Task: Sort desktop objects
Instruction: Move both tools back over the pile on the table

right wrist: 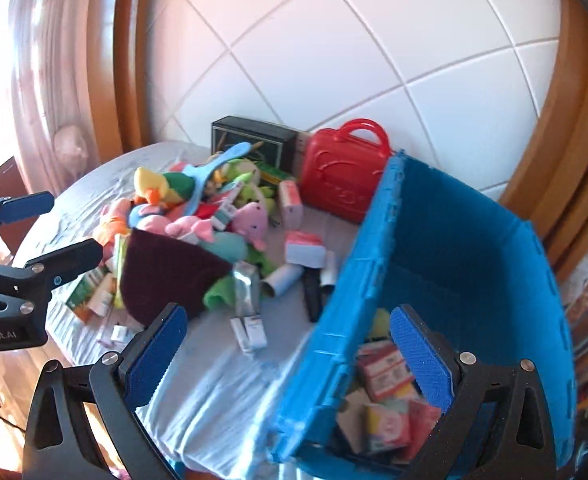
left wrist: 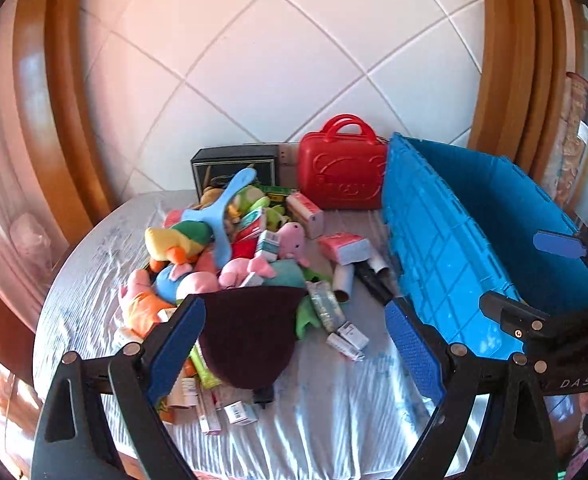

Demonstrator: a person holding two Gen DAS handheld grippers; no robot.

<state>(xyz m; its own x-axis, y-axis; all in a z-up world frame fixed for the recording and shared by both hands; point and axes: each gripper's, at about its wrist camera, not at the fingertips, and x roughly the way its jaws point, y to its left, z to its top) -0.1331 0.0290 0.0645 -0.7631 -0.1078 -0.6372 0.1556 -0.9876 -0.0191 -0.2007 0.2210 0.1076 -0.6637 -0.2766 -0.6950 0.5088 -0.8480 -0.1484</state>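
We list: left hand-held gripper (left wrist: 296,336), fingers apart, empty, above a maroon cloth (left wrist: 249,336). Right hand-held gripper (right wrist: 287,350), fingers apart, empty, straddling the near wall of the blue crate (right wrist: 474,240). Toy pile (left wrist: 221,248) on the counter (left wrist: 334,412), left of the crate. Red case (left wrist: 342,172) behind.

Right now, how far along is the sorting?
Started: a few boxes already lie in the blue crate. In hand: nothing; both tools, left and right, are open and empty. Left: the toy pile, small boxes and tubes on the table.
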